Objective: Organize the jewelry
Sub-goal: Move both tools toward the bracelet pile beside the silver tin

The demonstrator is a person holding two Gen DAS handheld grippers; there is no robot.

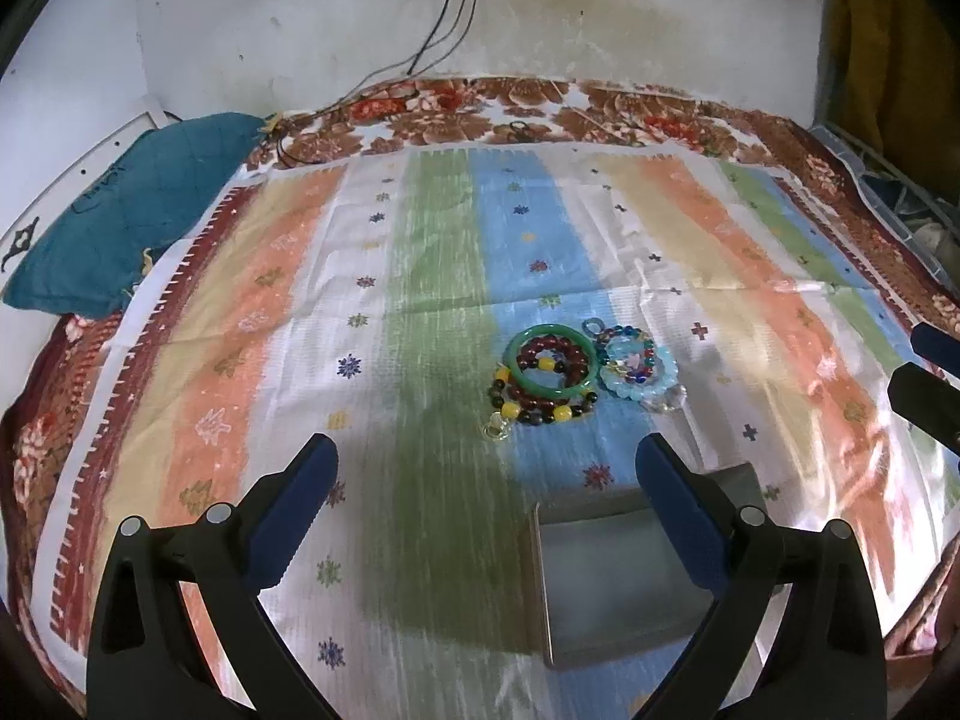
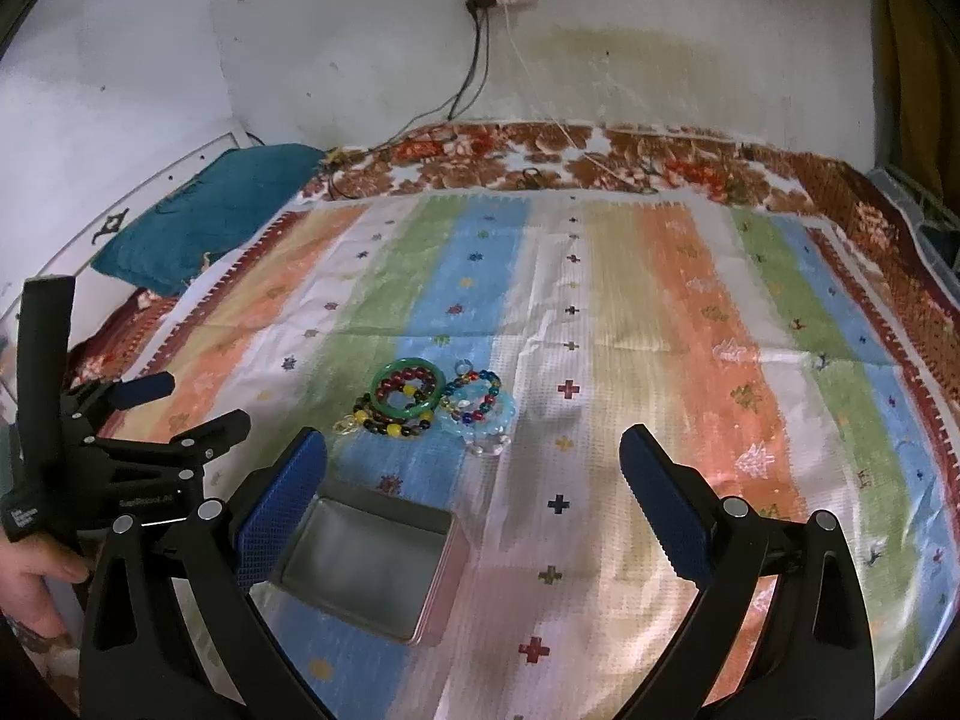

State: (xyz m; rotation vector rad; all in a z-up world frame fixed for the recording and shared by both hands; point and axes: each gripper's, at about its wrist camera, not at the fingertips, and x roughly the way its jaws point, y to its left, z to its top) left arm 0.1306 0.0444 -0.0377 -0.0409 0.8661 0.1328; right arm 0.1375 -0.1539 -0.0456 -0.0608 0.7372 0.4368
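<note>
Left wrist view first, nearest in: the left gripper point(image 1: 486, 480) hangs with its blue-padded jaws spread wide and nothing between them, and just under the right-hand jaw sits an open metal tin point(image 1: 612, 576), bare inside. From the right wrist view the right gripper point(image 2: 474, 468) is just as wide and just as empty, with that same tin point(image 2: 366, 564) tucked beside its left jaw. Push a little farther out over the striped cloth point(image 1: 420, 312) and there's the jewelry: a tight heap where a green bangle point(image 1: 551, 360) lies on dark red and mixed-colour bead bracelets point(image 1: 543, 411), touching a pale blue bead bracelet point(image 1: 639, 369) with a multicoloured strand on top. In the right view the green bangle point(image 2: 408, 393) and the blue bracelet point(image 2: 483, 405) lie ahead and left of centre, well clear of both jaws. My read on handling: the bangle looks rigid, smooth and likely slippery, possibly breakable if dropped, so pinch across its band at the free far rim. The beaded loops should be light and floppy, apt to roll and sag, so take a short run of beads rather than one bead; they may snag each other coming out of the pile. Far back, a teal cushion point(image 1: 126, 210) rests by the wall, cables point(image 1: 450, 18) trailing down to the floral bedspread point(image 1: 630, 108). Nothing is in the tin yet, so sorting looks barely begun.
</note>
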